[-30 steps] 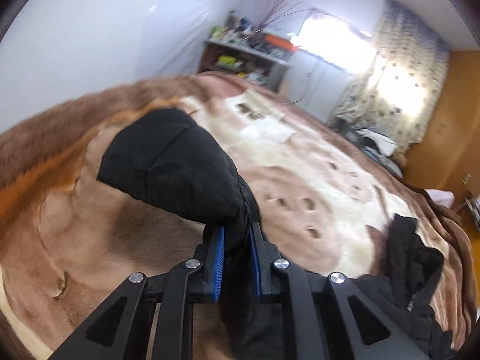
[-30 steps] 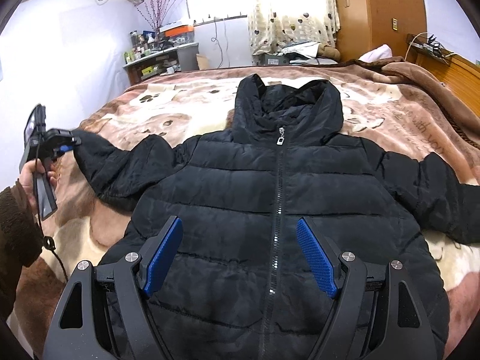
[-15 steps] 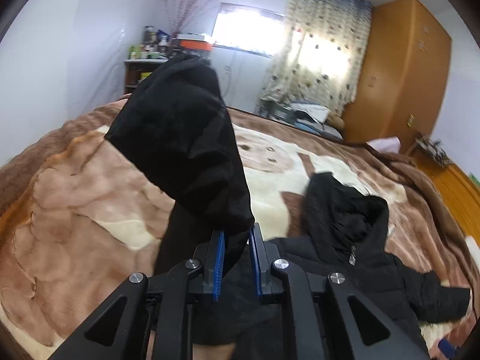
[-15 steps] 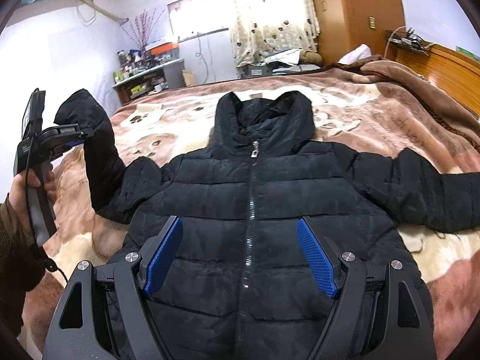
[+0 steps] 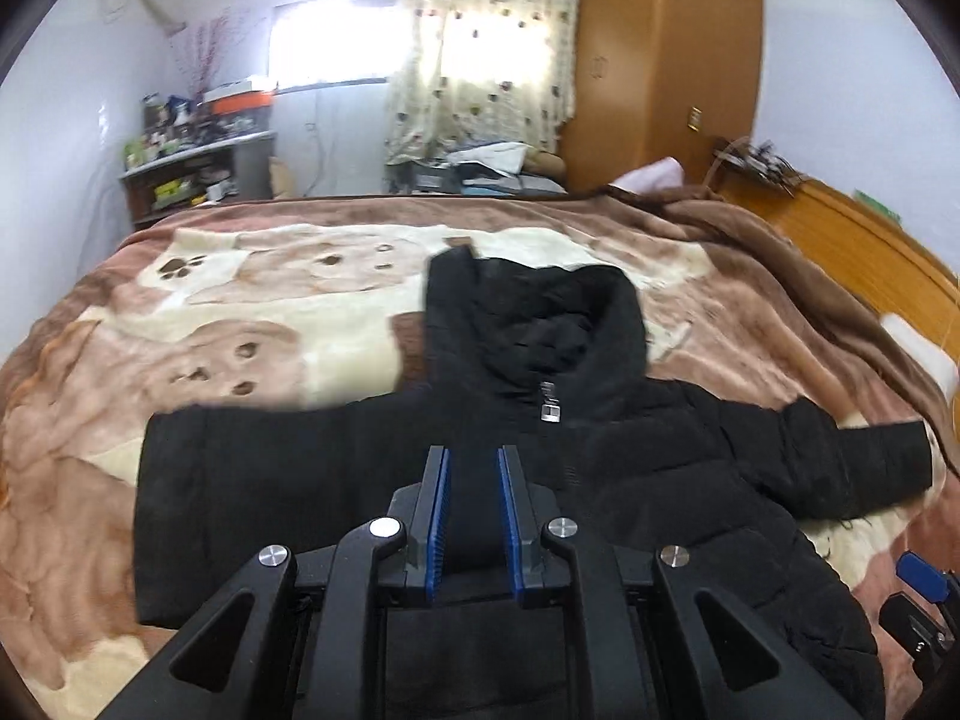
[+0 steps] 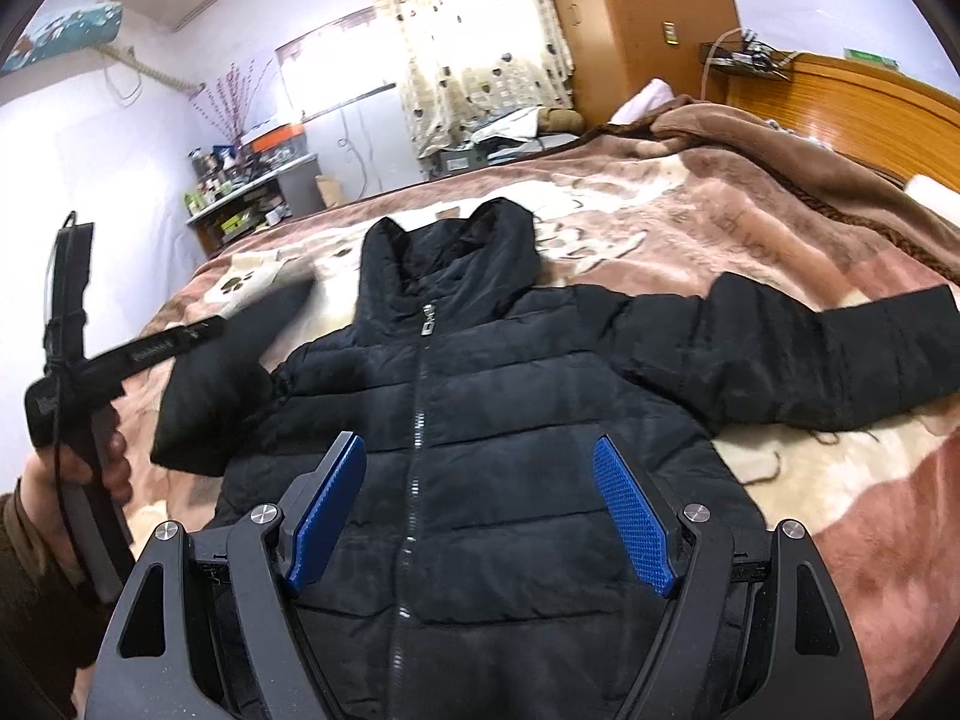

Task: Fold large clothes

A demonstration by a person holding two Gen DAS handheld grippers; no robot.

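1. Left sleeve [image 6: 228, 372] of the black quilted hooded puffer jacket [image 6: 480, 420]: raised off the bed at the jacket's left side, its cuff end pinched in the left gripper [image 5: 471, 516]. In the left wrist view the blue-padded fingers [image 5: 435, 522] stand close together with black fabric filling the gap between them, so the gripper is clenched on the sleeve.

2. Jacket body: lies front-up and zipped on the brown-and-cream plush paw-print blanket [image 6: 690, 210] that covers the bed, hood [image 6: 456, 258] pointing toward the far wall.

3. Right gripper [image 6: 480, 516]: hovers over the lower front of the jacket, straddling the silver zip [image 6: 420, 396]; its blue pads [image 6: 630, 516] are spread wide and hold nothing.

4. Right sleeve [image 6: 810, 354]: stretched flat on the blanket, pointing away from the body, untouched.

5. Step in hand (judgement): the first fold, bringing the left sleeve inward across the chest. The task appears to be at an early stage; no fold is laid down yet.

6. Next move (judgement): carry the pinched cuff over the zip line, lower it flat onto the chest, and only then release. The padded fabric is springy, so the free right gripper may need to press the sleeve down.
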